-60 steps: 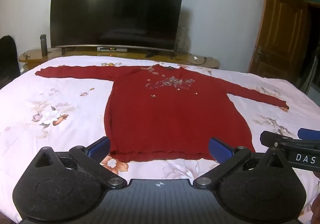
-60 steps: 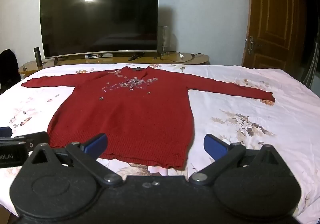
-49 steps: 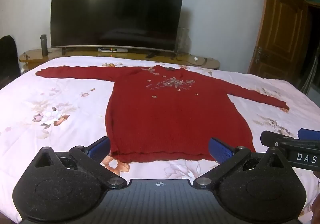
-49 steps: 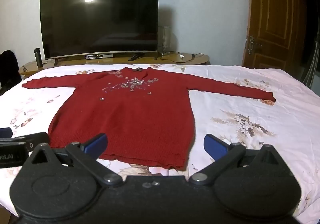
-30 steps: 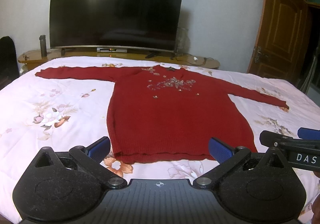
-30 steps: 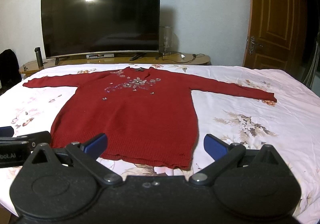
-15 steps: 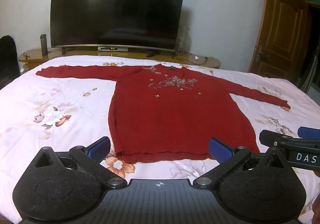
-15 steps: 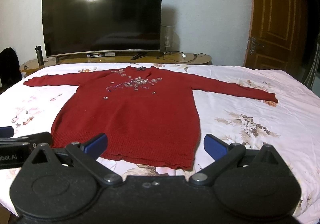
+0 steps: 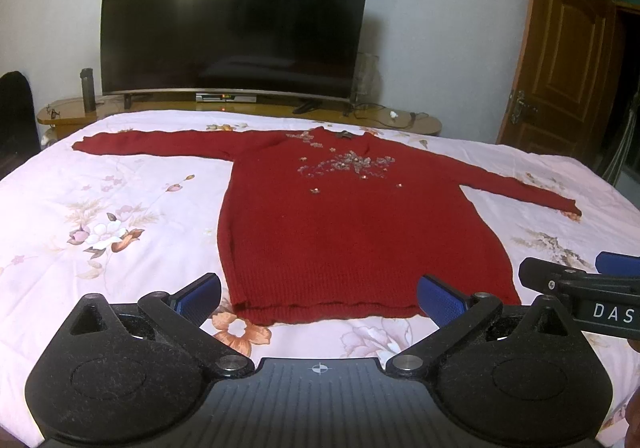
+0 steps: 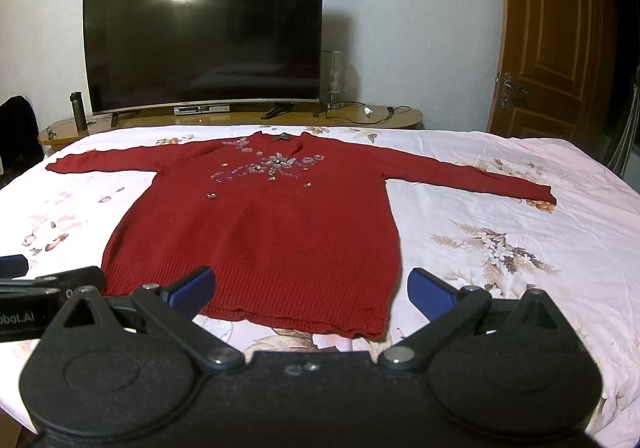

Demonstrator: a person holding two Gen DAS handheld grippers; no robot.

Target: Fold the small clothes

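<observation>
A dark red knitted sweater (image 9: 352,224) (image 10: 260,232) lies flat on the bed, front up, both sleeves spread sideways, with pale beading across the chest and its hem nearest me. My left gripper (image 9: 319,298) hovers open just before the hem, its blue fingertips (image 9: 200,298) straddling the hem's width, nothing between them. My right gripper (image 10: 310,290) is open too, above the hem's right half, and holds nothing. Each gripper's side shows in the other's view: the right one (image 9: 580,288) at the far right, the left one (image 10: 36,288) at the far left.
The bed carries a pink floral sheet (image 9: 112,215) (image 10: 500,248). Behind it a low wooden stand (image 10: 360,117) holds a large dark TV (image 10: 204,35), a dark flask (image 9: 87,89) and cables. A brown wooden door (image 10: 544,39) is at the right. Something dark (image 9: 14,115) stands at the far left.
Both views have drifted slightly leftward and a touch lower, so the sweater sits a little further right in each view. Both grippers stay open and the sweater lies untouched.
</observation>
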